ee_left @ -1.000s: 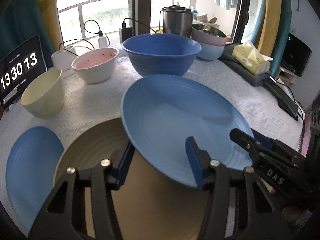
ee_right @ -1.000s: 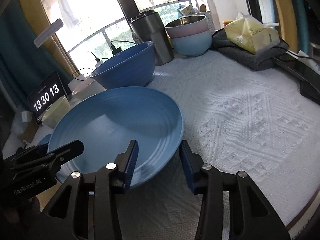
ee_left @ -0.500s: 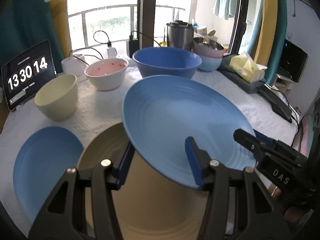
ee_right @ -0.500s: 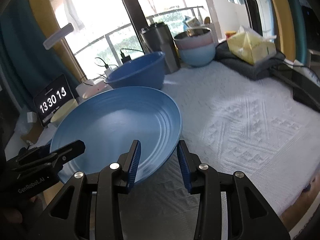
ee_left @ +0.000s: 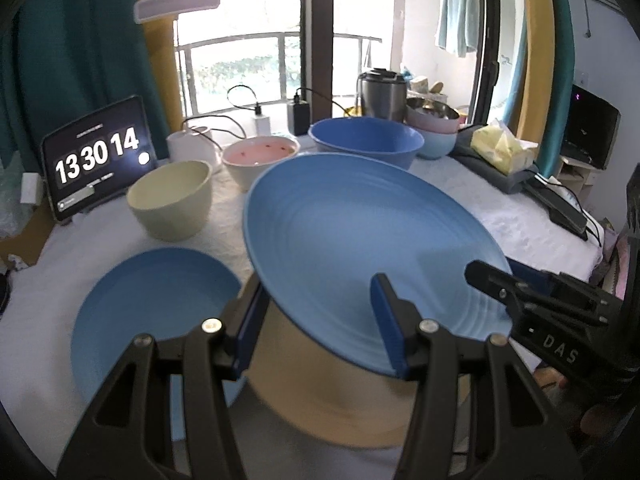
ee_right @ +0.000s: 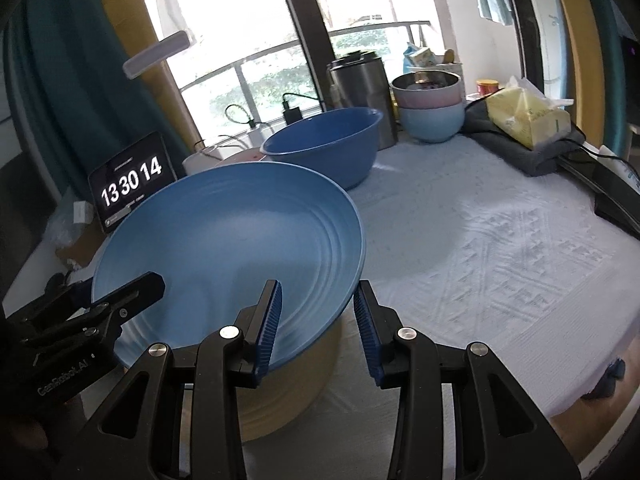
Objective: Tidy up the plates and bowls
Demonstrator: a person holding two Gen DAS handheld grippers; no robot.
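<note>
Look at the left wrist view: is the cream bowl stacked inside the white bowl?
No. The cream bowl stands alone on the cloth beside the white bowl.

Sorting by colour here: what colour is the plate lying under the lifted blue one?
Tan, a beige-yellow: the tan plate shows best in the left wrist view.

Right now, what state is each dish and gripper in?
Big blue plate: lifted, tilted, held by both grippers.
Tan plate: flat on table, beneath it.
Small blue plate: flat, empty.
Cream bowl: upright, empty.
Left gripper: gripping rim.
Right gripper: gripping rim.
</note>
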